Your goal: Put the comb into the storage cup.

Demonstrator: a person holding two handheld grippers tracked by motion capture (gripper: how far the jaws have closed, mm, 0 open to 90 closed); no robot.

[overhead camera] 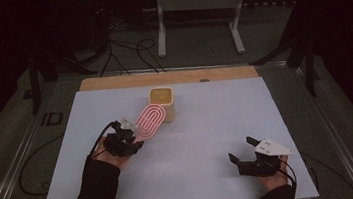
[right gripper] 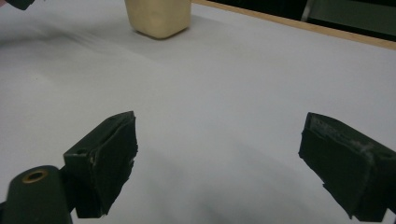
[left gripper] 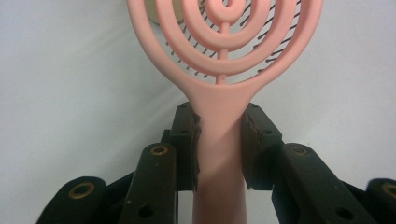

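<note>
On the bench, left of middle: left tool point(overhead camera: 129, 137) clamped on the pink hairbrush point(overhead camera: 150, 121) handle, head tipped at the cream cup point(overhead camera: 162, 102)
Right tool point(overhead camera: 243, 150): jaws apart, idle, near right
Done: pickup
Left: looks like dropping it in the cup

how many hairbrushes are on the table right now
1. The pink brush is gripped by its handle in the left gripper, its head held beside the cream cup at the middle of the table. Nothing here looks able to hide another.
</note>
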